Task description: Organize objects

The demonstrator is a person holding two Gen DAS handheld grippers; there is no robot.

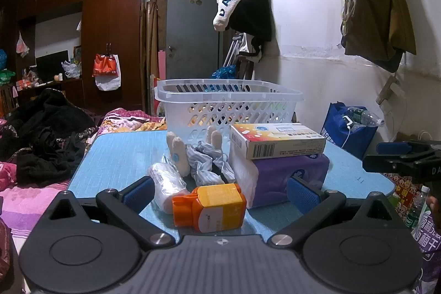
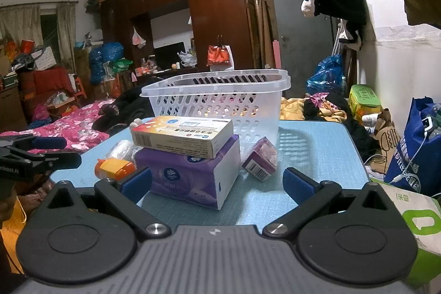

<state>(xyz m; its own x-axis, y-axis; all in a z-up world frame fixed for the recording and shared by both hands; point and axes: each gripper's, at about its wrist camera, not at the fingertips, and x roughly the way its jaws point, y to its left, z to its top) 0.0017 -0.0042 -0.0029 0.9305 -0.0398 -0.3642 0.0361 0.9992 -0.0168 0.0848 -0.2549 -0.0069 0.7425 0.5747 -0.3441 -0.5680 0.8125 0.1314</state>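
Blue table [image 1: 115, 156]: both grippers, left gripper [image 1: 220, 193] and right gripper [image 2: 217, 183], gape empty; next, close on the orange bottle [image 1: 210, 207] between the left jaws, basket [image 1: 228, 106] beyond.

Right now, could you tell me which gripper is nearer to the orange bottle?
Left. The left gripper has the orange bottle lying between its open fingers; the right gripper faces the purple tissue pack, bottle off to its left.

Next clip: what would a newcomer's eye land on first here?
The white slotted plastic basket standing at the far side of the blue table, empty as far as can be seen. In front of it, an orange-and-white cardboard box lies on a purple tissue pack. An orange bottle with a yellow cap lies between the open left gripper's fingers.
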